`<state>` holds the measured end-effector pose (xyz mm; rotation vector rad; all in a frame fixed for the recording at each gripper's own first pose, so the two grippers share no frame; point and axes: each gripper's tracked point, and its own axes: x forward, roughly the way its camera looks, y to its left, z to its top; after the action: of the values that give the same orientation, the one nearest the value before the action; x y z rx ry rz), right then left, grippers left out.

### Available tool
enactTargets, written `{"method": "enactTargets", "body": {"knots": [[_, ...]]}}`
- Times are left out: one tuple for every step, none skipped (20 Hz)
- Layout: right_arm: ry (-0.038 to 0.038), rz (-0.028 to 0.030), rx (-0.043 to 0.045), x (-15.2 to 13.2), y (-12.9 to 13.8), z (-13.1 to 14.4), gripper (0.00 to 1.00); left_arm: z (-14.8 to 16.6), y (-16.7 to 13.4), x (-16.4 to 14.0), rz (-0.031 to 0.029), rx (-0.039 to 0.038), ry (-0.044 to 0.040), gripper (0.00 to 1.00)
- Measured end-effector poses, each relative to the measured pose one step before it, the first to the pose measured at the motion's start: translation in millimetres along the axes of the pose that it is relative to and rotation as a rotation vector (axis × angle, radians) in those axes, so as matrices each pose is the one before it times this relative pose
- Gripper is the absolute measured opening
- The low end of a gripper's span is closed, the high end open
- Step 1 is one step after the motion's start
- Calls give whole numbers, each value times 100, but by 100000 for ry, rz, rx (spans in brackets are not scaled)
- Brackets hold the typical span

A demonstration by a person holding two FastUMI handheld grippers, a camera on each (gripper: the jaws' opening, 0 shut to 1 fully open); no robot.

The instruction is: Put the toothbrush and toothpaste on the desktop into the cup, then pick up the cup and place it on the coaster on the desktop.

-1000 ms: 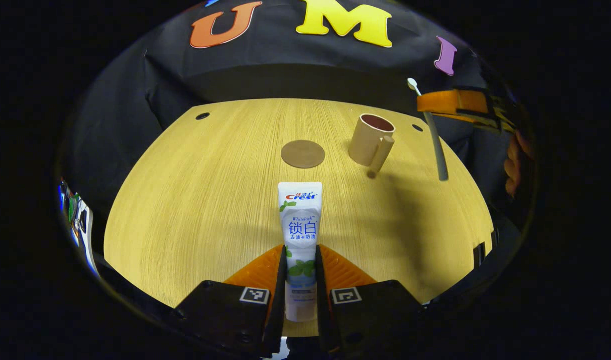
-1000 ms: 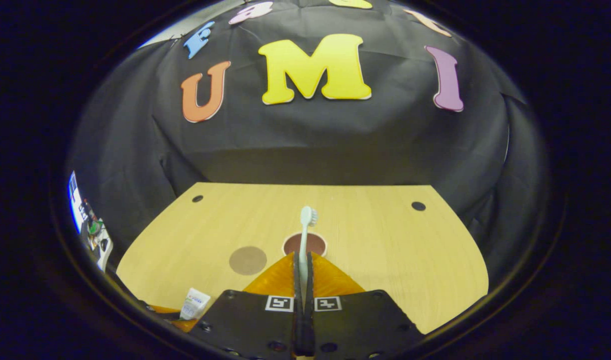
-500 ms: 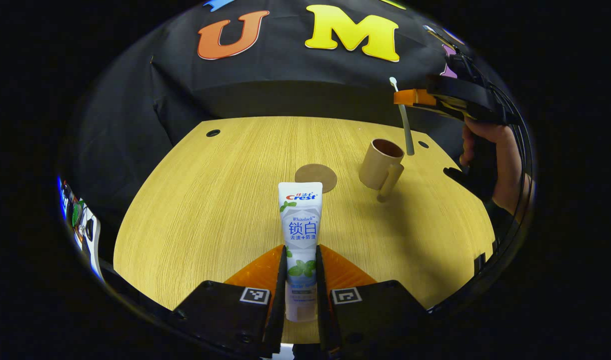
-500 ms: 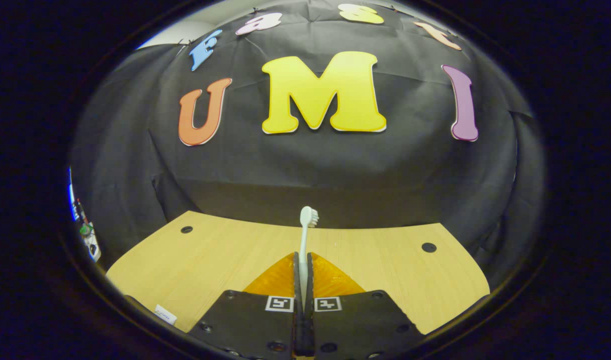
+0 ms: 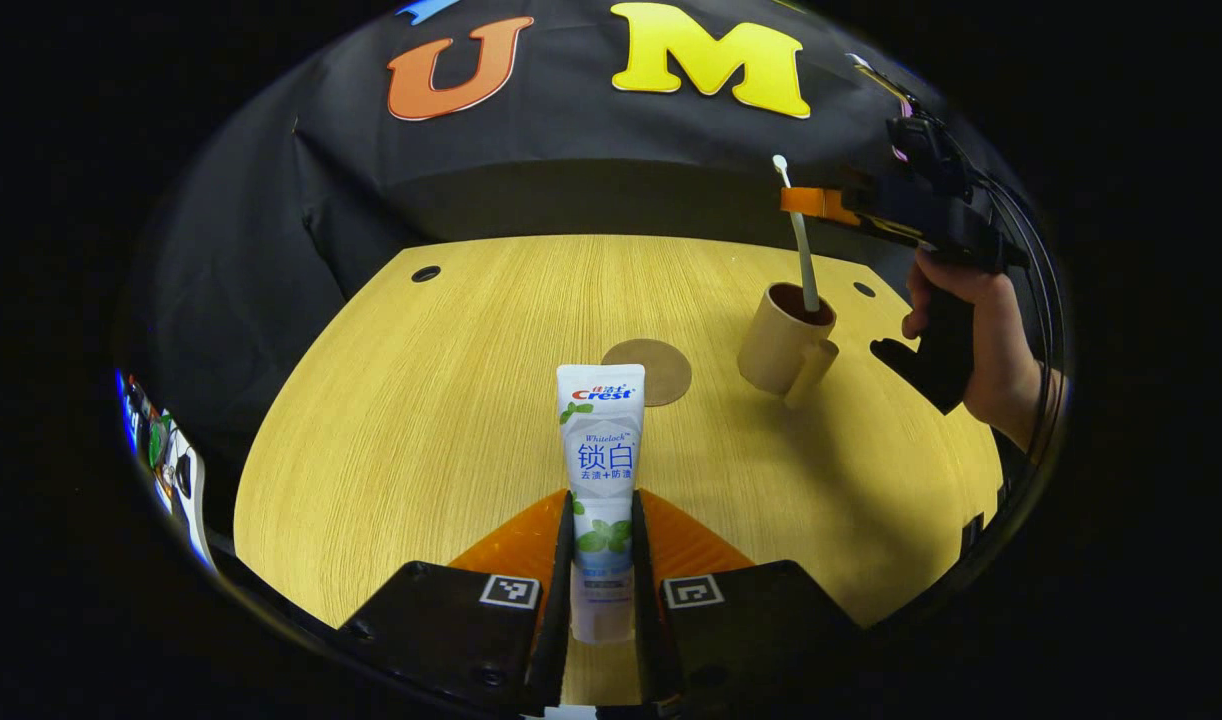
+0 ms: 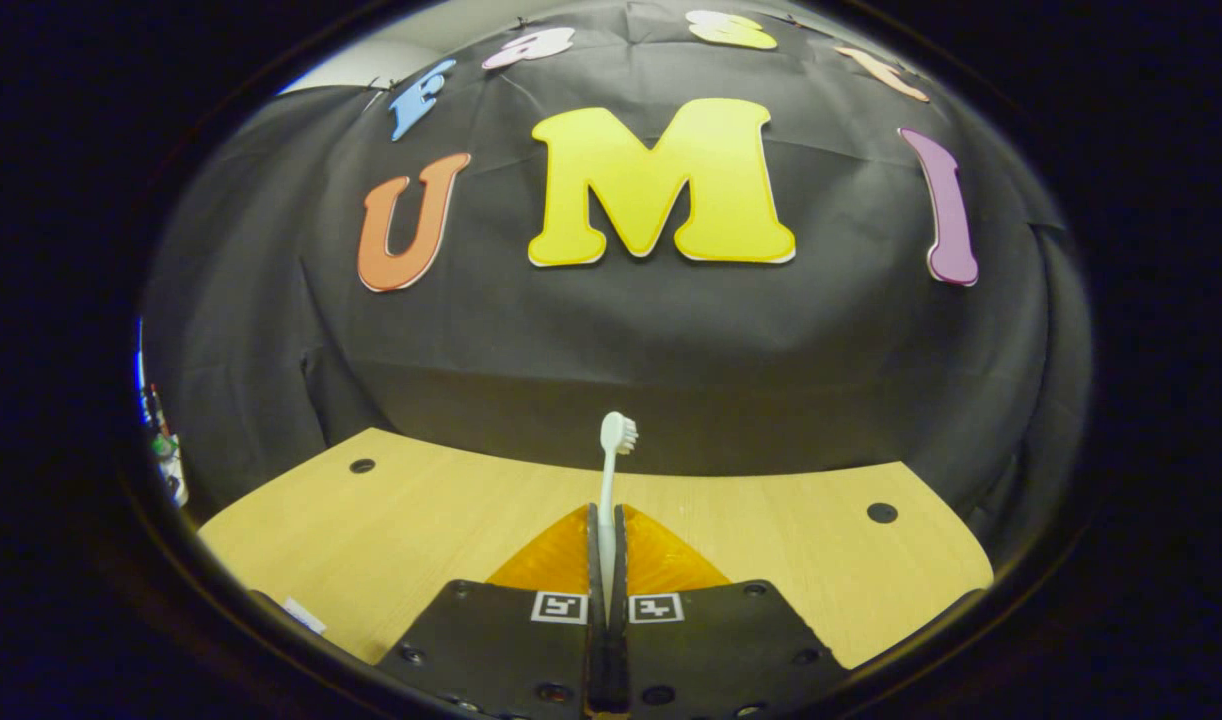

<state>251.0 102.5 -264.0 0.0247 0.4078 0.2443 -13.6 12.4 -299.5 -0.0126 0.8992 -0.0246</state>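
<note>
My left gripper (image 5: 601,515) is shut on a white toothpaste tube (image 5: 603,450), which sticks forward over the wooden desktop (image 5: 441,400). Farther off stand a round brown coaster (image 5: 649,371) and, to its right, a beige cup (image 5: 783,338) with a handle. Above the cup a hand holds my right gripper (image 5: 811,200), shut on a white toothbrush (image 5: 799,240) that hangs upright with its lower end inside the cup's mouth. In the right gripper view, my right gripper (image 6: 607,525) pinches the toothbrush (image 6: 611,470), bristle head pointing at the wall.
The desktop (image 6: 451,520) has small round holes near its far corners (image 5: 426,273), (image 5: 863,289). The black cloth wall stands just behind the far edge. Some cluttered equipment (image 5: 161,450) shows past the desk's left edge.
My right gripper has carried the toothbrush over the cup and lowered it, so its end now sits in the cup's mouth. The left gripper still holds the toothpaste and has drifted slightly.
</note>
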Motion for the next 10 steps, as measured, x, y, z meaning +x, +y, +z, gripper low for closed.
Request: {"method": "enactTargets", "body": {"knots": [[545, 488, 657, 52, 128, -308, 0, -99, 61, 178, 265, -28, 346, 31], [491, 101, 484, 233, 19, -287, 1, -107, 80, -9, 204, 282, 392, 31], [333, -475, -87, 92, -109, -239, 1, -70, 62, 45, 312, 543, 567, 31], [-68, -168, 34, -18, -62, -119, 1, -114, 188, -20, 289, 451, 424, 31], [160, 299, 142, 57, 109, -48, 2, -17, 93, -8, 136, 212, -7, 31], [176, 380, -85, -138, 36, -142, 2, 104, -31, -2, 123, 182, -230, 31], [405, -40, -534, -129, -37, -89, 5, 178, -25, 34, 78, 321, -522, 31], [370, 715, -134, -199, 80, -71, 7, 269, -60, 42, -102, 646, -202, 31], [16, 459, 126, -28, 36, -89, 8, 202, -86, -51, -341, 763, -341, 31], [782, 105, -185, -194, 22, -294, 8, 125, -185, -68, -282, 696, -604, 31]]}}
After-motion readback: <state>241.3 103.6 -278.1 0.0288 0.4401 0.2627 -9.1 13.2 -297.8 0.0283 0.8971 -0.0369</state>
